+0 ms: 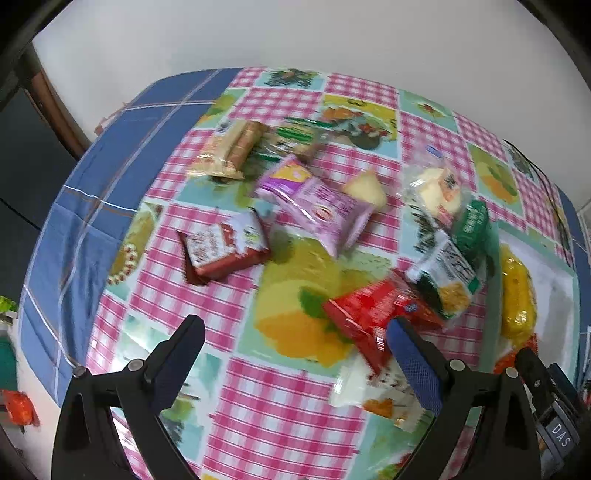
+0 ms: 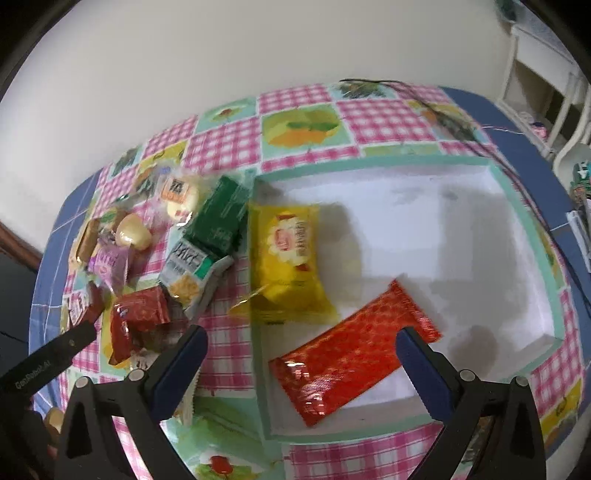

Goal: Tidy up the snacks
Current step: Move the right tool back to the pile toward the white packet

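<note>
Behind your table stands a plain white wall. A pink-checked fruit-print cloth lies over a blue one — both cover the top. To your right there is white furniture; to your left, a dark wooden frame.

A table is wearing a pink-checked fruit-print cloth over a blue plaid one. A white tray with a green rim is sitting on its right side. Left of the tray, loose snack packets are lying scattered: a red packet nearest, a green and white cracker packet just beyond it, a purple packet mid-table, a dark red wafer packet further left, and a beige biscuit pack at the far side.
</note>
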### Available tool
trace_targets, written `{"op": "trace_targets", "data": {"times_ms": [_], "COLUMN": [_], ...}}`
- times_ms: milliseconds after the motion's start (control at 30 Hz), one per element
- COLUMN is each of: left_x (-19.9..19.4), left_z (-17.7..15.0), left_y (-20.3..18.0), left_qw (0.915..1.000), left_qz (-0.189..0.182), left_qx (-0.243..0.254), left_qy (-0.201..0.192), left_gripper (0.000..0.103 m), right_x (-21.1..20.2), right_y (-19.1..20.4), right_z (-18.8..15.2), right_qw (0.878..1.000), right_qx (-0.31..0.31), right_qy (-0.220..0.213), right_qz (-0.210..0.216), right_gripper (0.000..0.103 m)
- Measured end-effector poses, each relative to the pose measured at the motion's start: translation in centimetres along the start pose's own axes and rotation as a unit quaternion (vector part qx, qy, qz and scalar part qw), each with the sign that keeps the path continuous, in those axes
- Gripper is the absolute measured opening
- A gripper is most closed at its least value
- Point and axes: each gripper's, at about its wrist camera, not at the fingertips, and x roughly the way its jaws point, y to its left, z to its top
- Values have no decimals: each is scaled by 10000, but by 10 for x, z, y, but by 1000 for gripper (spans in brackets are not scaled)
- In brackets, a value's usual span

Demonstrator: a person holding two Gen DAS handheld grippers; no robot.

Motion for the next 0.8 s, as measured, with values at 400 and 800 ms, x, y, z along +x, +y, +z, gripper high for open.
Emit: {"op": "trace_targets", "data": {"times_ms": [400,800], "left_x": [2,29], "left_z": [13,9], "left_y": [52,57], "left_qw": [9987,9984], "left_qz": [346,257], "left_qx": [-362,-355], "left_qy": [-113,355], "left_gripper": [99,99], "right_x": [10,44], "right_y": [60,110], "right_z": [-4,-32], "right_qw": [9989,9931], "right_qx": [-191,-447], "right_qy": [227,1026], "right_qz": [376,340], "right_gripper": [103,103]}}
